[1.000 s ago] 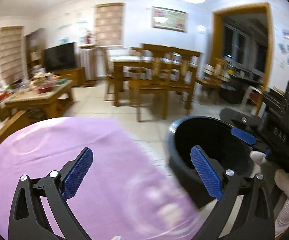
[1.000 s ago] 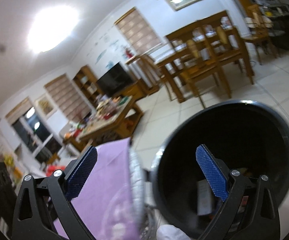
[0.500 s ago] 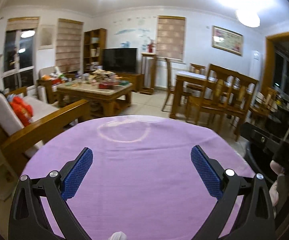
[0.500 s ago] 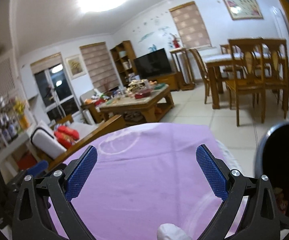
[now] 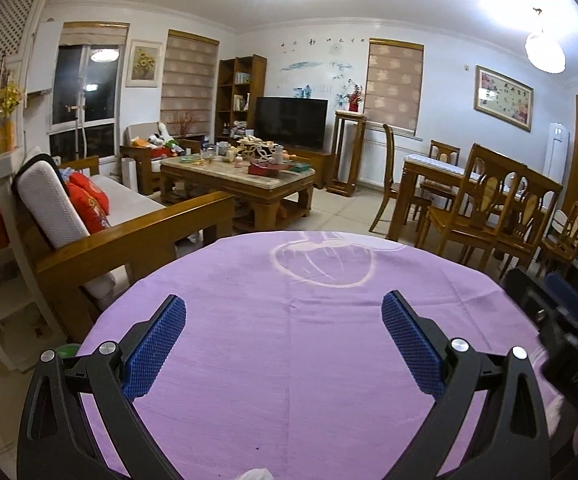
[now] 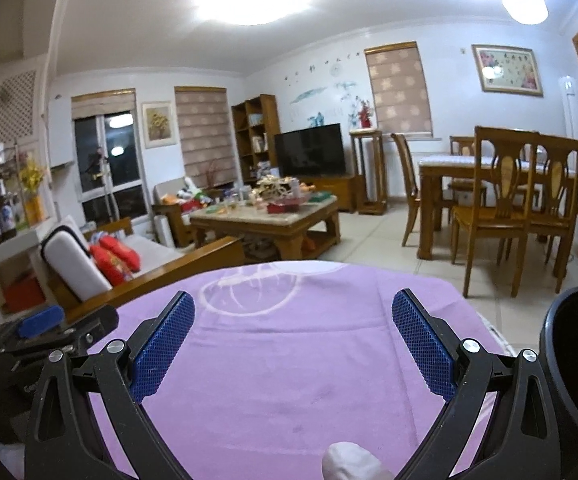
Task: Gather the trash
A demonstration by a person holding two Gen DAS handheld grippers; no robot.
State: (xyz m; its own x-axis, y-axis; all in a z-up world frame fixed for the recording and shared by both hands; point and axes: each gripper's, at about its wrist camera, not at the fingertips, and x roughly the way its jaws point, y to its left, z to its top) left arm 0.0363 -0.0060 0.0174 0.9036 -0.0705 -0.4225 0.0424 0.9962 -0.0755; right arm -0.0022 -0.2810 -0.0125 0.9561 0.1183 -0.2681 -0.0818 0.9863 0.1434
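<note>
A round table under a purple cloth (image 5: 289, 344) (image 6: 289, 352) fills the lower half of both views, and I see no trash on it. My left gripper (image 5: 285, 340) hovers over the cloth, open, with nothing between its blue pads. My right gripper (image 6: 293, 340) is likewise open and empty above the cloth. A black bin (image 6: 577, 364) stands off the table's right edge in the right wrist view. A white gloved fingertip (image 6: 349, 466) shows at the bottom. Each gripper appears in the other's view: the right one (image 5: 565, 312), the left one (image 6: 45, 324).
A wooden sofa with red cushions (image 5: 89, 208) stands left of the table. Beyond it is a cluttered coffee table (image 5: 241, 172) and a television (image 5: 291, 122). A dining table with wooden chairs (image 5: 485, 200) is at the right. Tiled floor lies between them.
Both grippers have swung left from the black bin to face over the purple table. The bin has slid to the right edge of the right wrist view. Both stayed open.
</note>
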